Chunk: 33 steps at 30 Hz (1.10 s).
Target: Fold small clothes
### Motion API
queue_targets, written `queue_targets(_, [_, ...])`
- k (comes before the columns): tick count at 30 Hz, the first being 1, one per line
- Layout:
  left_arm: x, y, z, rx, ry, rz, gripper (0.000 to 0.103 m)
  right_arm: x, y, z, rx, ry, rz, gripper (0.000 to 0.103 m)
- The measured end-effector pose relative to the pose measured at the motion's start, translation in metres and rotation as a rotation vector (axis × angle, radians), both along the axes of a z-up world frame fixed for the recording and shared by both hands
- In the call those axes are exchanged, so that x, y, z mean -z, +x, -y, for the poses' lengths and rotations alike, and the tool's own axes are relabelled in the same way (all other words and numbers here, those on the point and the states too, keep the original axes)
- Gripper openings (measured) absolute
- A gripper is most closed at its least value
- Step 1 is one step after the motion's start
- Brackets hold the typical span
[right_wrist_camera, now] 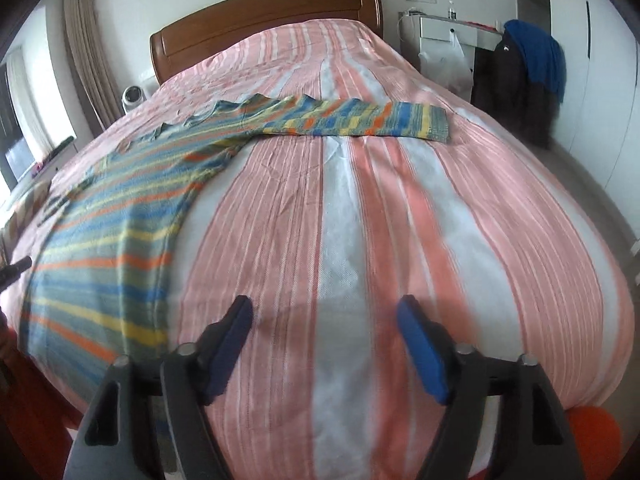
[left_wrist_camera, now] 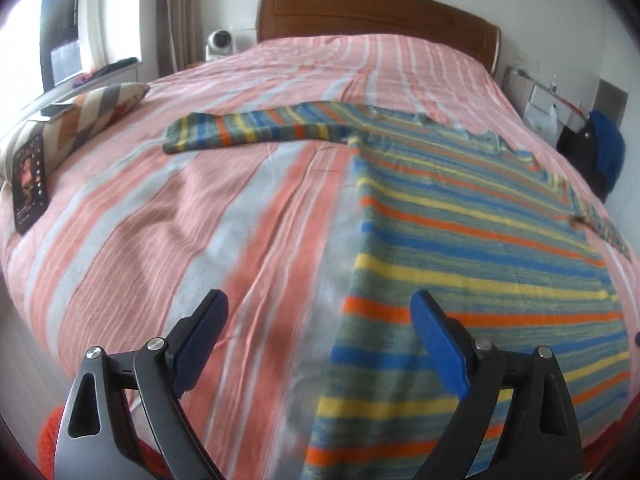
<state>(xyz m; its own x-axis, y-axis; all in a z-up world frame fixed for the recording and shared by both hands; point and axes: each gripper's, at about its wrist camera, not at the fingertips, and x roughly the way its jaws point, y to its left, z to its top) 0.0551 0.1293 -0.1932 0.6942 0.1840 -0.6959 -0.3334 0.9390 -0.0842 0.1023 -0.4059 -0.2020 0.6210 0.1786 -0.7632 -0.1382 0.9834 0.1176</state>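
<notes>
The striped sweater (left_wrist_camera: 480, 240) lies flat near the bed's (left_wrist_camera: 200, 200) foot edge, sleeves spread, nothing folded yet. Left gripper (left_wrist_camera: 320, 344) and right gripper (right_wrist_camera: 324, 344) hover, jaws wide, empty.

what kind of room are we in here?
A home bedroom, most likely: a bed with a pink striped cover and a wooden headboard, curtains by a window, and a striped sweater spread flat on the bed.

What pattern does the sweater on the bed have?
Sweater: blue, yellow, orange stripes on grey-green; clearest in left wrist view.
</notes>
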Motion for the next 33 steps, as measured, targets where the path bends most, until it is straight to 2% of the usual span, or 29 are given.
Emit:
queue_targets(4, [0.009, 0.002, -0.009, -0.025, -0.075, -0.037, 0.093, 0.009, 0.003, -0.008, -0.013, -0.030, -0.007, 0.087])
queue_targets(6, [0.012, 0.002, -0.011, -0.037, -0.086, -0.049, 0.093, 0.012, 0.000, -0.012, -0.018, -0.051, -0.002, 0.091])
queue_targets(16, [0.018, 0.006, -0.002, -0.028, -0.032, -0.094, 0.099, 0.014, -0.004, -0.014, -0.012, -0.044, -0.004, 0.094])
queue_targets(33, [0.021, 0.009, -0.005, -0.023, -0.043, -0.123, 0.102, 0.016, -0.006, -0.019, -0.017, -0.068, -0.003, 0.099])
